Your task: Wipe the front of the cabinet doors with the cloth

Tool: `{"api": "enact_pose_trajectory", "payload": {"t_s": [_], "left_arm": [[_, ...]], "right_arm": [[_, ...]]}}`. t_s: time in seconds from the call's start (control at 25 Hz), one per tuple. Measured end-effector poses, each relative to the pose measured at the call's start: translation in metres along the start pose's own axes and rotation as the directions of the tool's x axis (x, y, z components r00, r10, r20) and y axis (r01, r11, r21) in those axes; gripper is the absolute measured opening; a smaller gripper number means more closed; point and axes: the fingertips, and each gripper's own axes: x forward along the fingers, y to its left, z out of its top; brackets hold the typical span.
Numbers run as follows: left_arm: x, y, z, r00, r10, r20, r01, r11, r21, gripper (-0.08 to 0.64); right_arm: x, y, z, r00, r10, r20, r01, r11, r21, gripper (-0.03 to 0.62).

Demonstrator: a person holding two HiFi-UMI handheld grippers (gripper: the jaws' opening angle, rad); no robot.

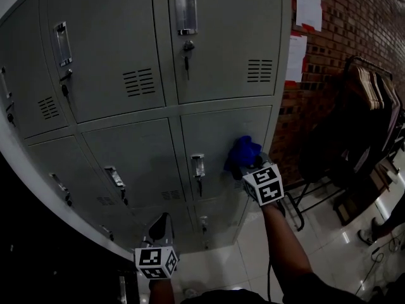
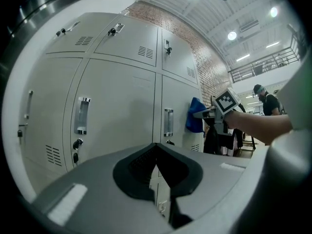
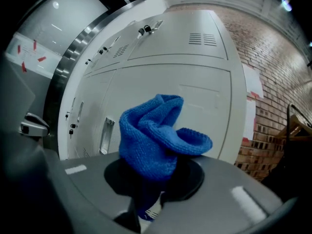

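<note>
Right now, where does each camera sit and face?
Head view: on the person's head, looking steeply down the cabinet doors; left gripper, right gripper and right forearm show.
Left gripper view: on the left gripper, facing the doors; its shut jaws show.
Right gripper view: on the right gripper, facing a door; its jaws clamp the cloth.
Shared: all three show the cloth.

The cabinet doors are smooth, matt grey painted metal with shiny chromed handles, the cloth is rough, coarsely knitted blue fabric, the brick wall looks coarse and matt, and the pale floor tiles are glossy.
</note>
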Motion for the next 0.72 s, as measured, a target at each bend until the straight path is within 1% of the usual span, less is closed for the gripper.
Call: {"api": "enact_pose_trajectory", "payload": {"t_s": [0.28, 0.4, 0.52, 0.64, 0.72], "left_arm": [[0.006, 0.001, 0.002, 1.0, 0.006, -0.001, -0.006, 1.0, 0.001, 0.017], [0.005, 0.0, 0.001, 1.0, 0.007, -0.003, -0.007, 1.0, 0.005, 0.017], [0.004, 0.003, -0.002, 1.0, 0.012, -0.01, -0.012, 1.0, 0.007, 0.017], [0.003, 0.004, -0.004, 1.0, 0.014, -0.012, -0.014, 1.0, 0.006, 0.017], [0.002, 0.003, -0.005, 1.0, 0.013, -0.013, -0.013, 1.0, 0.002, 0.017]], "right_arm": [[-0.014, -0.043, -0.018, 0.997, -0.061, -0.046, 0.062, 0.998, 0.018, 0.075], [-0.018, -0.056, -0.024, 0.995, -0.082, -0.056, 0.082, 0.997, 0.007, 0.077], [-0.022, -0.065, -0.03, 0.992, -0.1, -0.073, 0.099, 0.995, -0.012, 0.077], [-0.025, -0.071, -0.033, 0.99, -0.118, -0.082, 0.118, 0.993, -0.007, 0.077], [-0.028, -0.058, -0.03, 0.993, -0.096, -0.062, 0.096, 0.995, 0.01, 0.077]]}}
